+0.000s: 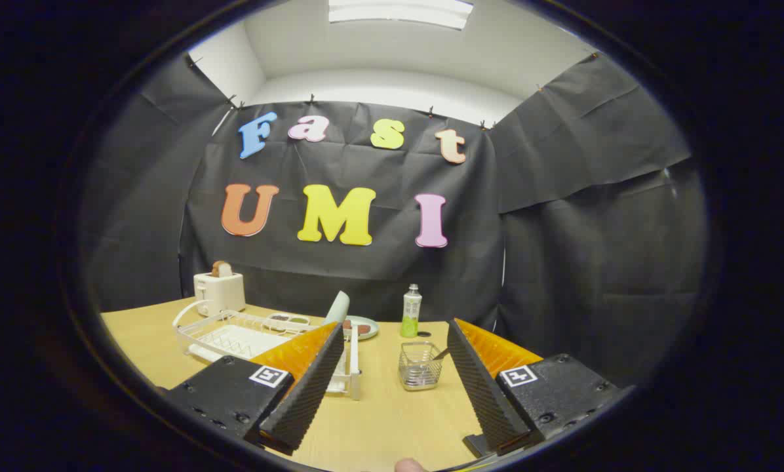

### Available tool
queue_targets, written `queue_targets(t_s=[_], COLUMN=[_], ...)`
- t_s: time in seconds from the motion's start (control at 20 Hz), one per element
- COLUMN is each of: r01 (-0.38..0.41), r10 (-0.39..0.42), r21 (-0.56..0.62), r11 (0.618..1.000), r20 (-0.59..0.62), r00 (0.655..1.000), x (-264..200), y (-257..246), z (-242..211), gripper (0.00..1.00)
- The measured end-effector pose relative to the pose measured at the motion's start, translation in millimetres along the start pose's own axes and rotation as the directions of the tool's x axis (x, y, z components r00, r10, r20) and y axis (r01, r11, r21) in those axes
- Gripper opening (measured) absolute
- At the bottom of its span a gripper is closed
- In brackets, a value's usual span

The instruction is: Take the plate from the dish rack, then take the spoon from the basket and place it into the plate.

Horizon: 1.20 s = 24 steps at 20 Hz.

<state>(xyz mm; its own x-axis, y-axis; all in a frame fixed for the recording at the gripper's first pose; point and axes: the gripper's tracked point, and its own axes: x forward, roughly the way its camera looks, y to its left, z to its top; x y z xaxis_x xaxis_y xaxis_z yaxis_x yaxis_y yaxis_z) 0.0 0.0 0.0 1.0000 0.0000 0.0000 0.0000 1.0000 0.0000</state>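
A pale green plate point(337, 307) stands on edge in the white dish rack point(235, 337), beyond my left finger, which covers the plate's lower part. A small wire basket point(421, 366) sits on the wooden table point(392, 413) between and beyond my fingers, with a spoon handle point(442, 354) poking out at its right rim. My gripper point(392, 334) is open and holds nothing, hovering over the near part of the table, well short of rack and basket.
A white toaster point(219, 292) with bread in it stands behind the rack. A flat dish with food point(364, 327) and a green-capped bottle point(410, 311) sit at the back near the cloth wall. A fingertip point(408, 465) shows at the near table edge.
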Motion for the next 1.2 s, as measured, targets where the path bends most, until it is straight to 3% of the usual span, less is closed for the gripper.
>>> queue_targets(t_s=[0.4,0.55,1.2], r01=[-0.049,-0.026,-0.071], r10=[0.053,0.029,0.077], r21=[0.086,0.126,0.088], r11=[0.995,0.992,0.994], r20=[-0.047,-0.021,-0.068], r00=[0.997,0.999,0.995], x=[13,15,16], y=[17,9,27], z=[-21,-16,-25], gripper=[1.0,1.0,1.0])
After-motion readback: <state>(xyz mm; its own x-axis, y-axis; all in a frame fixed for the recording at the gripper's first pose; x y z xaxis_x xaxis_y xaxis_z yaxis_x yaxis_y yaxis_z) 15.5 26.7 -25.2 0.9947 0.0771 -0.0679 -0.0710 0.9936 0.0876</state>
